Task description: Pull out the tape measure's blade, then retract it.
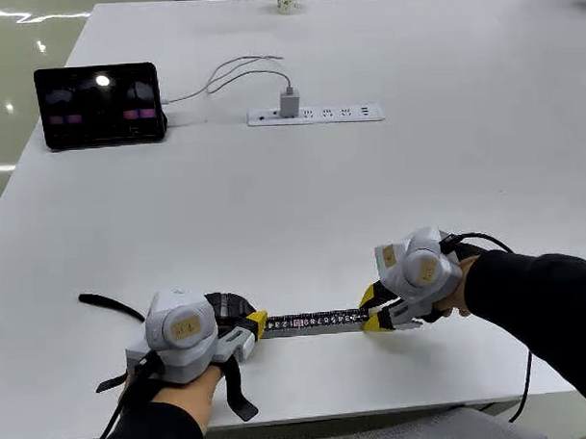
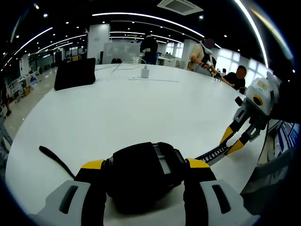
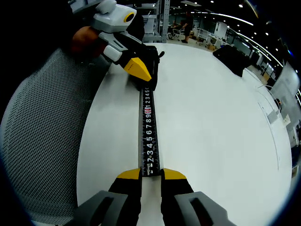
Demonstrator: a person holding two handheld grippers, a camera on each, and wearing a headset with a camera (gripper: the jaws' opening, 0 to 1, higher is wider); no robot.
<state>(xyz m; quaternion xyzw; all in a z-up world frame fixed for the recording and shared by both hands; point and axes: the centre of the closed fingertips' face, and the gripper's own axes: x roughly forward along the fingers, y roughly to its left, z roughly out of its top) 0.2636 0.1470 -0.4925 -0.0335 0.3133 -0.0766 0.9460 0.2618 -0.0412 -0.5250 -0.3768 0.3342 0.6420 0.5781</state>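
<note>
Head view: case (image 1: 229,306) is held at 7 o'clock on desk (image 1: 369,178), clamped by L claw (image 1: 241,327), one jaw on each side. In the left gripper view the case (image 2: 143,174) is seen wedged between the yellow tips of L claw (image 2: 145,164), resting on the desk.

Blade (image 1: 316,321) is drawn out flat toward 3 o'clock, with its far end pinched by R claw (image 1: 373,308), jaws closed on it. In the right gripper view the blade (image 3: 149,127) runs from R claw (image 3: 151,174) toward 12 o'clock, numbers up, to the case (image 3: 149,59) at L claw (image 3: 136,68). The blade lies on bare desk near the front edge.

Around, head view:
- Black strap (image 1: 108,305) lies flat at 9 o'clock of L claw, near but apart.
- Tablet (image 1: 99,103) is propped at 10 o'clock, screen lit, well apart.
- Pwr strip (image 1: 315,114) lies at 12 o'clock, with charger (image 1: 289,102) plugged in and cable (image 1: 225,77) looping toward the tablet.
- Cup (image 1: 287,0) sits at the far edge, 12 o'clock.

Seated people are seen past the desk in the left gripper view, at 1 o'clock.
</note>
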